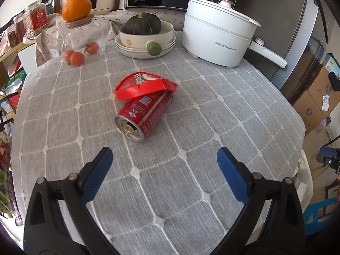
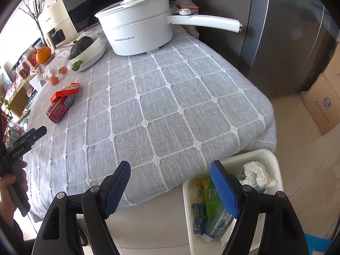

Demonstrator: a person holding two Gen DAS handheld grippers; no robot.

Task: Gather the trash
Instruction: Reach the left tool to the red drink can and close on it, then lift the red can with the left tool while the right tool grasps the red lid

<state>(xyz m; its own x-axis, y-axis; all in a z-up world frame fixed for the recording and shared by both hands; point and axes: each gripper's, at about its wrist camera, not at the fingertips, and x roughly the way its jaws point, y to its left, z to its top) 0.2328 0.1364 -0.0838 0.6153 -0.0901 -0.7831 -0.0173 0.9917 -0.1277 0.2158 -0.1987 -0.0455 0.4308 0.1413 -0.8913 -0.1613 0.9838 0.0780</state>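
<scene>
Left wrist view: we are holding our left gripper (image 1: 164, 159) wide open and empty above the grey tablecloth (image 1: 212, 116), with the red can (image 1: 144, 114) lying on its side just ahead, a red wrapper (image 1: 144, 85) resting on it. We are keeping our right gripper (image 2: 170, 170) spread, nothing between its fingers, over the white trash bin (image 2: 263, 155) beside the table.
</scene>
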